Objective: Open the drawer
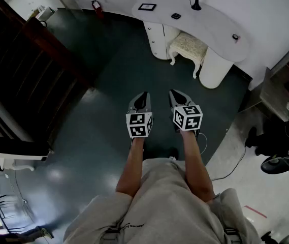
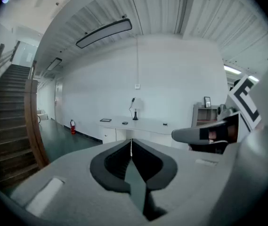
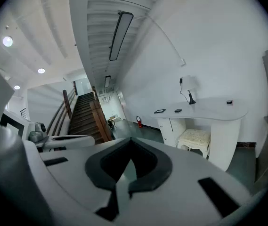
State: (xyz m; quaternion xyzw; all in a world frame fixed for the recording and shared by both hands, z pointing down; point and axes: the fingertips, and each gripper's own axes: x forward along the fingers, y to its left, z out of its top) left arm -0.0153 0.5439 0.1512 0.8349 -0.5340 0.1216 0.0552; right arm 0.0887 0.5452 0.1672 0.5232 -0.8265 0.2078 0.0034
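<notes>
A curved white desk (image 1: 213, 27) stands against the far wall, several steps ahead of me. Its white drawer cabinet (image 1: 156, 38) is under the desk's left end, also seen in the left gripper view (image 2: 109, 134) and in the right gripper view (image 3: 169, 128). My left gripper (image 1: 143, 95) and right gripper (image 1: 175, 93) are held side by side at waist height over the dark floor, both pointing towards the desk and far from it. The left gripper (image 2: 131, 141) has its jaws together with nothing between them. The right gripper (image 3: 130, 140) is likewise shut and empty.
A cushioned white stool (image 1: 187, 47) sits under the desk beside the cabinet. A dark wooden staircase (image 1: 27, 70) fills the left. A red fire extinguisher (image 1: 97, 7) stands by the far wall. A shelf unit (image 1: 285, 83) and a person in black (image 1: 281, 144) are at the right.
</notes>
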